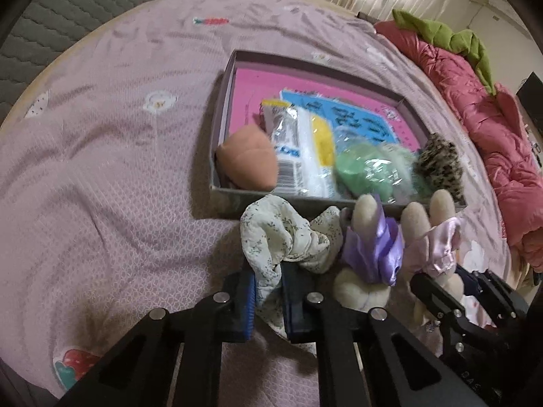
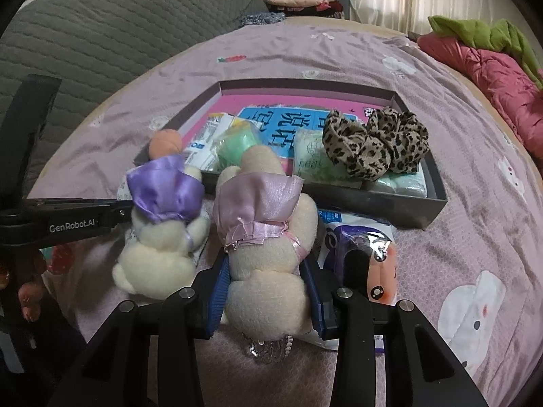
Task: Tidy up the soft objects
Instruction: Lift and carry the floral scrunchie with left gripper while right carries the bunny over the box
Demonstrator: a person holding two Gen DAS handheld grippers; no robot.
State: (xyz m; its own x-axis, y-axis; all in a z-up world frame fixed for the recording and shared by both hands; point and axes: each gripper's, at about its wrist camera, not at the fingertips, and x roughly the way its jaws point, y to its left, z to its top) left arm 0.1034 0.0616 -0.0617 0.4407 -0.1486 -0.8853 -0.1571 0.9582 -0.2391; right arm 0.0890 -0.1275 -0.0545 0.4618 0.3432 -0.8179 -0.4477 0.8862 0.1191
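Note:
A shallow grey box [image 1: 222, 115] [image 2: 400, 208] lies on the bed and holds a peach plush [image 1: 247, 162], tissue packs [image 1: 302, 156], a green pack [image 1: 370, 169] and a leopard scrunchie [image 2: 373, 142]. My left gripper [image 1: 268, 285] is shut on a white floral scrunchie [image 1: 288, 237] just in front of the box. My right gripper [image 2: 264, 271] is shut on a cream plush bunny in a pink dress [image 2: 261, 237]. A second bunny in a purple dress [image 2: 163, 217] [image 1: 370, 247] lies beside it on the bed.
A purple tissue pack [image 2: 359, 247] lies on the pink bedsheet [image 1: 101, 169] right of the held bunny. A red quilt [image 1: 492, 135] with a green cloth [image 2: 485, 37] is bunched at the right. A grey quilted headboard [image 2: 101, 34] is at the far left.

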